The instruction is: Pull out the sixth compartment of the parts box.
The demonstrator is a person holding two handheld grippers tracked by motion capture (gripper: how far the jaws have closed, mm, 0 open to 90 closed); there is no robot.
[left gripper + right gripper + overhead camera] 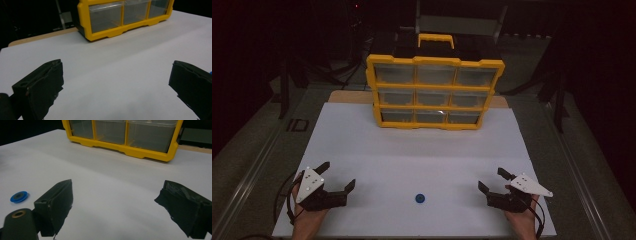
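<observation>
1. While both hands rest at the near edge of the white board (362,150), the left gripper (334,177) and right gripper (492,180) sit well apart, jaws pointing toward the far side.
2. Left gripper: blocky matte-black jaws spread wide, nothing between them, bare board under the gap. Grey three-cornered plate on top.
3. Right gripper: same state, jaws at full spread, empty. Pad edges look rough and ragged in the right gripper view.
4. Blue disc (420,198): small, round, flat, dark hole in the centre, washer-like. Lies flat on the board near the front edge, between the two grippers, touching neither.
5. Organiser (434,92): yellow plastic frame, three-by-three grid of clear rectangular drawers, yellow handle on top, black body behind. Stands upright at the far end of the board.
6. Board surface: smooth, matte, plain white.
</observation>
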